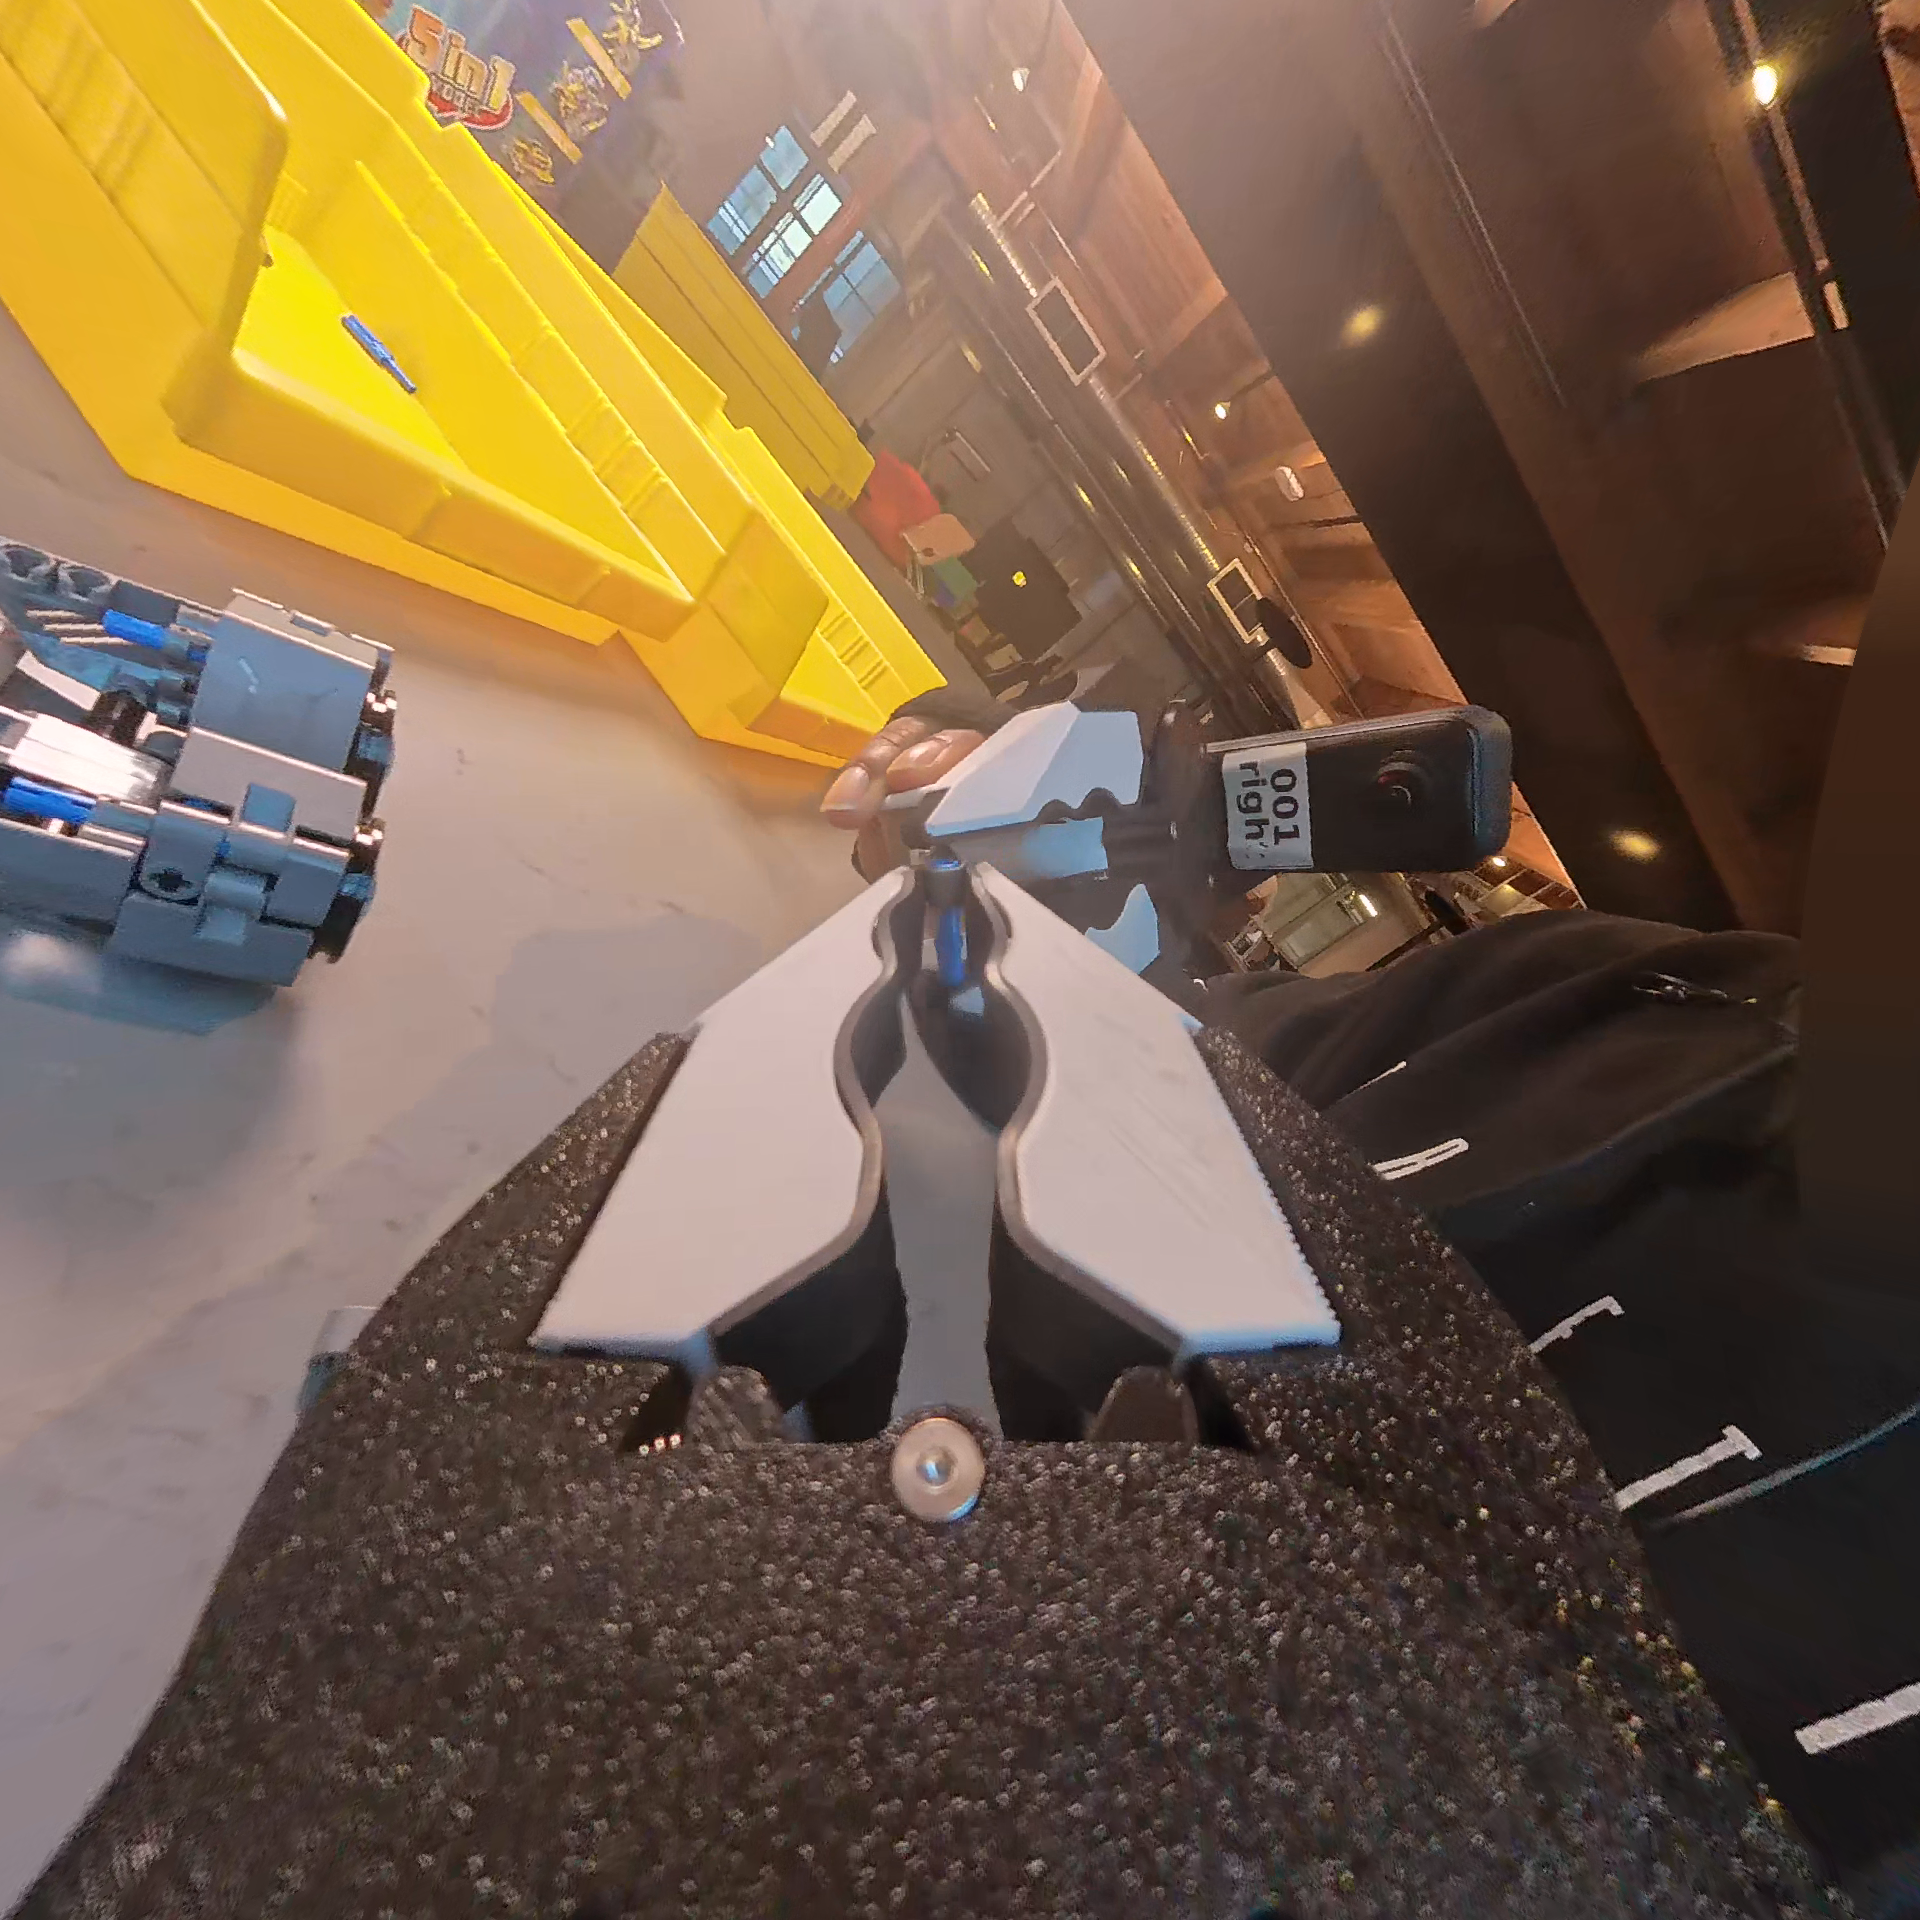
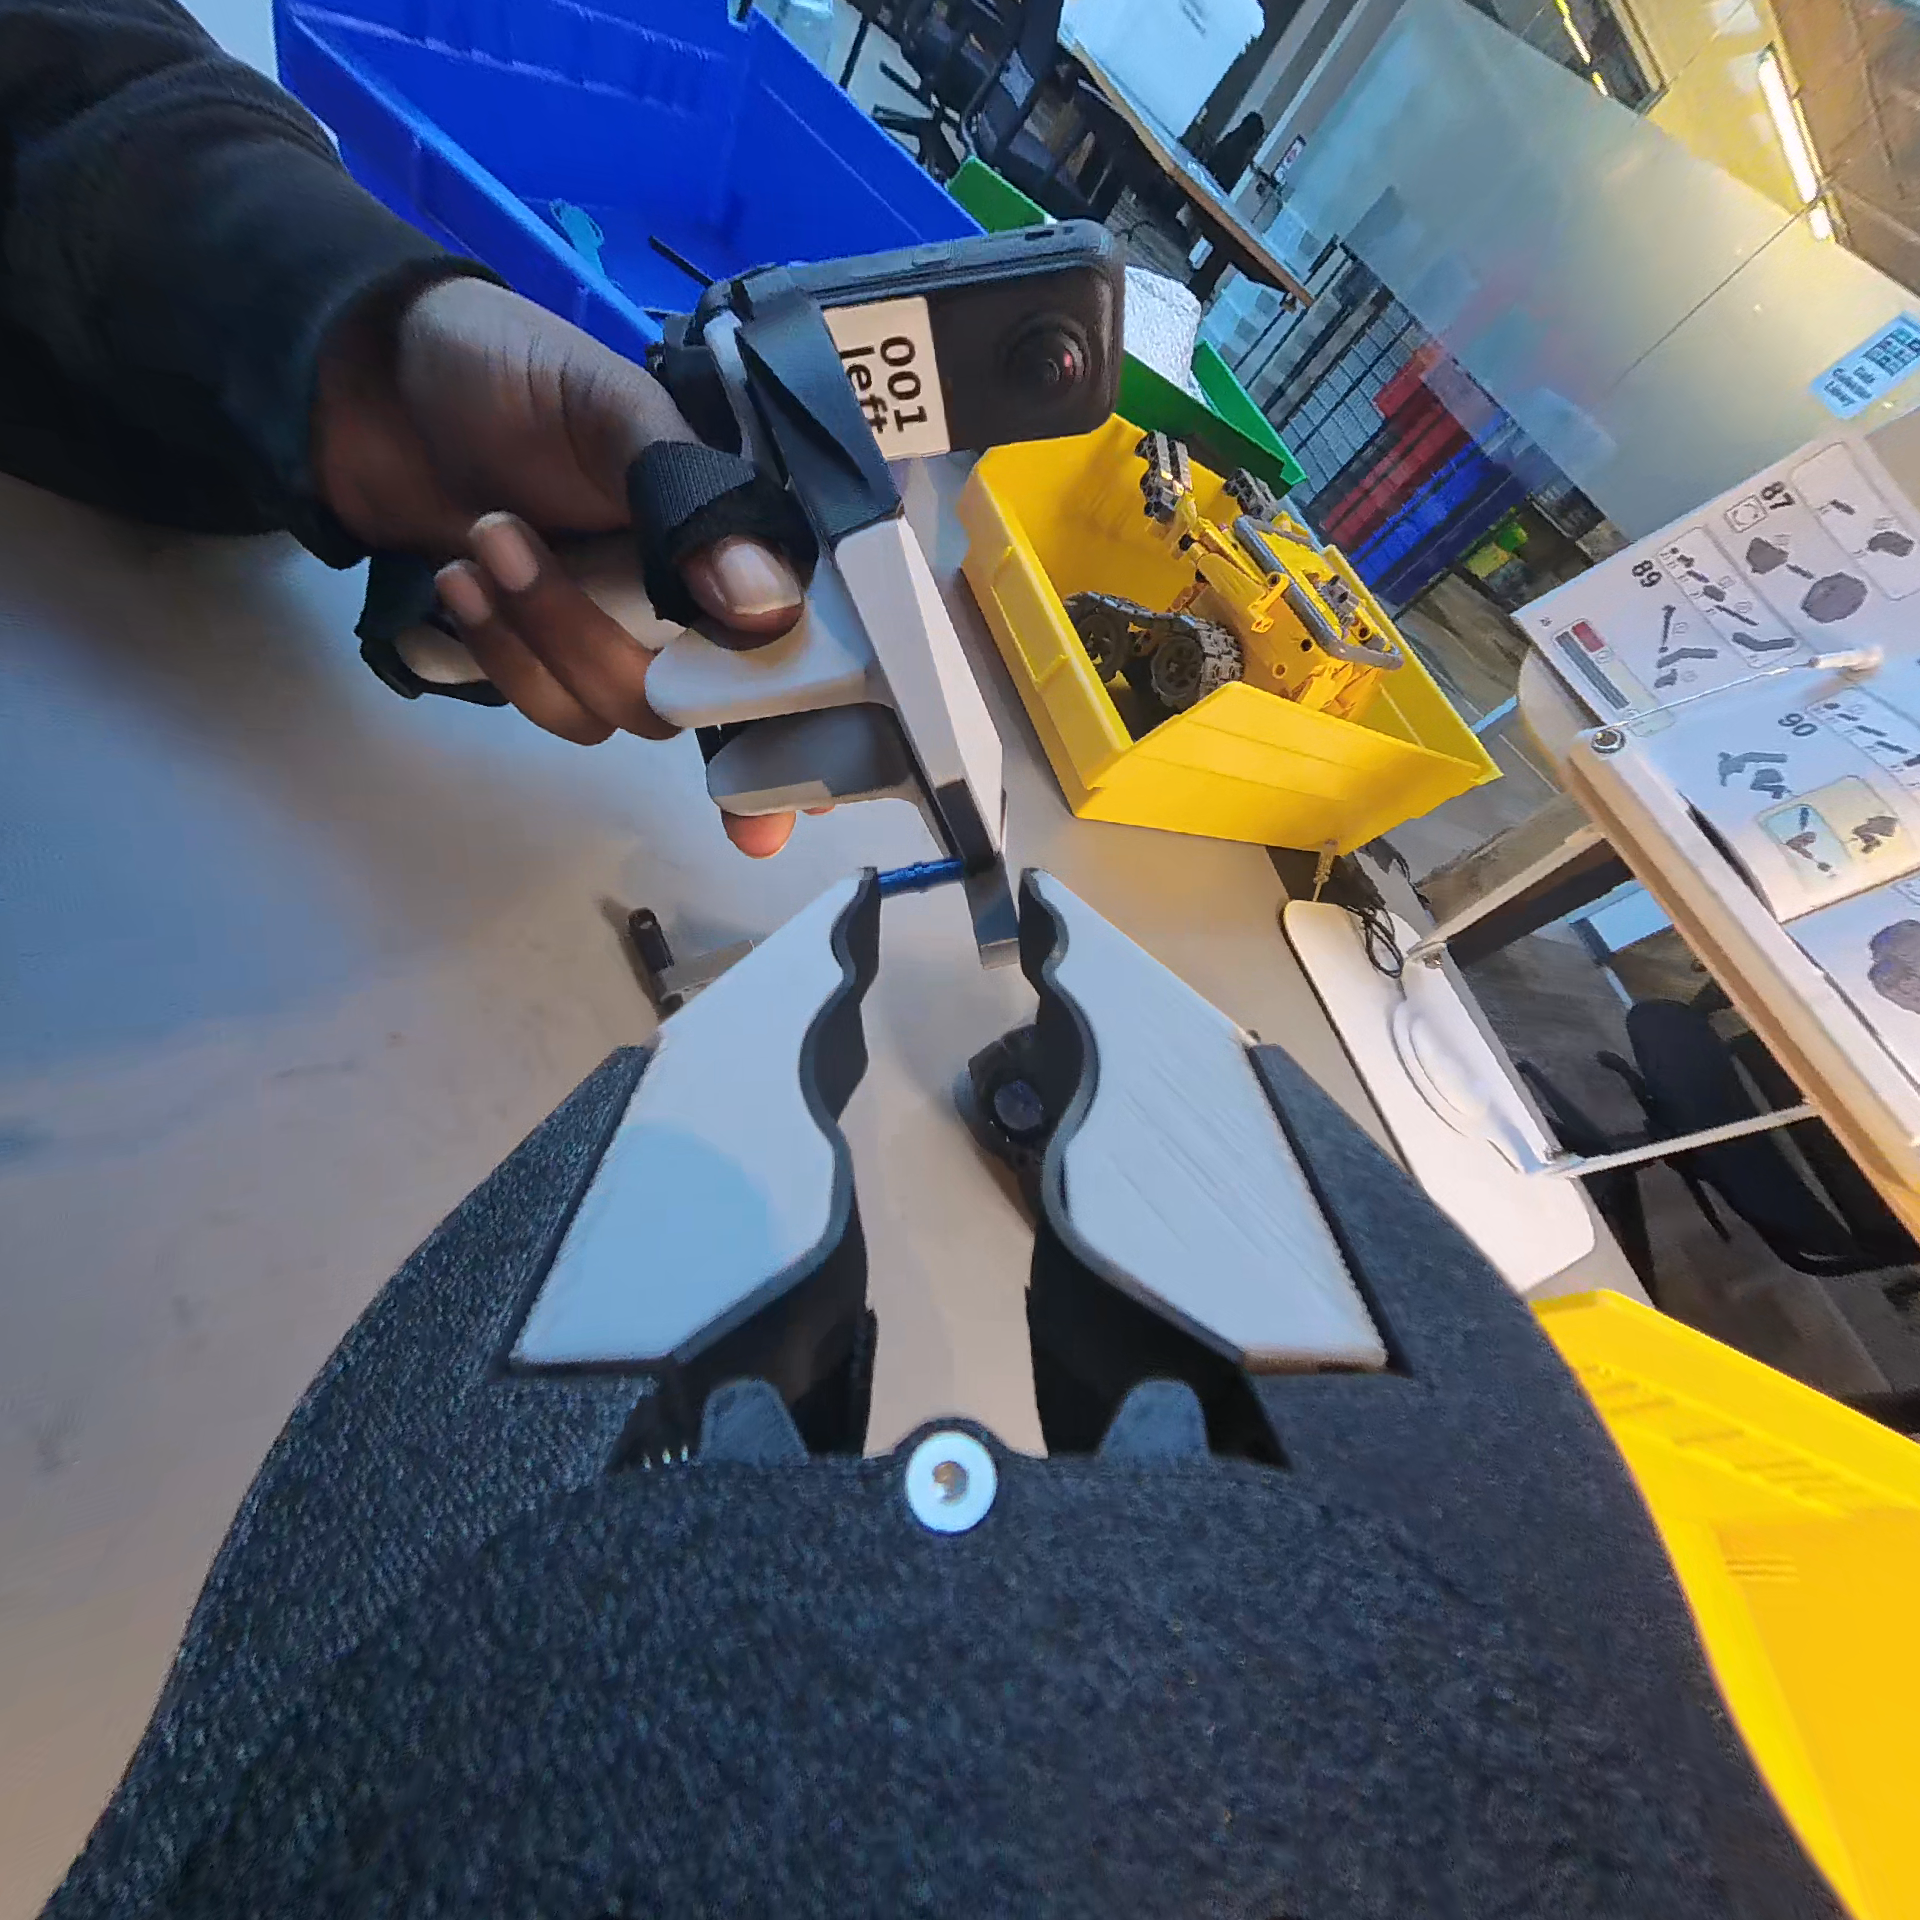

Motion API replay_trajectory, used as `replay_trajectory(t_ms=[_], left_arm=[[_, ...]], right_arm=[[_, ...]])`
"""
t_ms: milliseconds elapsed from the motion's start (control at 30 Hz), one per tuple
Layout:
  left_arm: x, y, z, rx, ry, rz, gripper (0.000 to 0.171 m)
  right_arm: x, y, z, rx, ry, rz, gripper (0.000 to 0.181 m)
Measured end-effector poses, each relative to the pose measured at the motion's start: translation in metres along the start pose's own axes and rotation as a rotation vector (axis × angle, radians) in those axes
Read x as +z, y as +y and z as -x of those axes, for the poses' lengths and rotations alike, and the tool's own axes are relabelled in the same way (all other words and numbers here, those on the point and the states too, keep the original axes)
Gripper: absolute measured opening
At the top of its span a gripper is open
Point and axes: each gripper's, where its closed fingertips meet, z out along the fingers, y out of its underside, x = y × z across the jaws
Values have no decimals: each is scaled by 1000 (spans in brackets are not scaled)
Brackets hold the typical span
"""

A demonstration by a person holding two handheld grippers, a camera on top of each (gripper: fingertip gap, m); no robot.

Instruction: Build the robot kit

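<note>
My left gripper (image 1: pixel 940 896) is shut on a small blue pin (image 1: pixel 948 940) with a grey end. In the right wrist view the left gripper (image 2: pixel 982 883) comes down from above, held by a hand, and the blue pin (image 2: pixel 920 873) sticks out sideways from its tips. My right gripper (image 2: pixel 948 888) is open. Its fingertips stand on either side of the left gripper's tips, and the pin's free end touches its left fingertip (image 2: pixel 857 904). In the left wrist view the right gripper (image 1: pixel 987 831) meets the left one tip to tip above the grey table (image 1: pixel 520 831).
A grey brick model (image 1: pixel 208 790) lies on the table at left, beside a yellow tray (image 1: pixel 499 499) with a blue pin (image 1: pixel 379 353) in it. A yellow bin (image 2: pixel 1247 769) holds a yellow vehicle model (image 2: pixel 1247 613). Also there: a blue bin (image 2: pixel 623 135), instruction sheets on a stand (image 2: pixel 1766 727), a small black part (image 2: pixel 644 925). My two grippers' fingertips are within a few centimetres of each other.
</note>
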Motion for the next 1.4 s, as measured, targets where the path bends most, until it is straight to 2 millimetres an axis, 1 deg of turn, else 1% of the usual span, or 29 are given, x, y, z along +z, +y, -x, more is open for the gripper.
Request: replay_trajectory(t_ms=[200,333,467,500,567,600,667,700,767,800,833,867,933,967,1067,1133,1200,1333,1400], left_arm=[[0,0,3,-9,-14,-4,7],[1,-3,2,11,-30,-16,7],[0,-6,0,32,-44,-43,7],[1,-5,-2,37,-40,-43,7],[0,-7,-4,38,-41,-63,7],[0,-8,-5,57,-51,-62,7],[-1,-8,-5,44,-39,-66,7],[-1,-8,-3,36,-42,-64,7],[-1,-7,4,6,-45,-61,7],[-2,-9,7,-13,-43,-72,7],[-4,-12,10,-26,-47,-89,6],[-5,-14,13,-27,-57,-101,6],[-5,-15,15,-28,-66,-117,7],[-5,-15,15,-30,-69,-123,6],[-4,-16,14,-11,-87,-141,7],[-3,-16,13,1,-94,-153,6],[-2,-16,11,4,-94,-158,6],[0,-13,10,21,-107,-161,6],[-1,-13,10,35,-113,-168,6]], right_arm=[[1,6,-1,-95,45,71,23],[1,5,-3,-56,54,77,23],[2,1,-6,23,67,57,21],[-1,0,-12,20,104,43,5],[-1,-3,-13,59,104,27,5],[-1,-3,-14,29,116,36,6],[0,-5,-15,47,115,22,5],[1,-3,-14,59,104,19,5],[4,3,-14,19,93,40,6],[5,6,-14,33,89,51,6],[6,10,-14,32,84,68,13],[8,15,-11,25,66,98,24],[12,17,-5,59,47,116,41],[13,17,-6,83,54,120,41],[13,15,-11,137,88,110,34],[13,14,-13,149,103,107,32],[12,12,-17,149,127,104,25],[14,10,-13,158,121,99,22],[14,10,-13,196,110,96,21]])
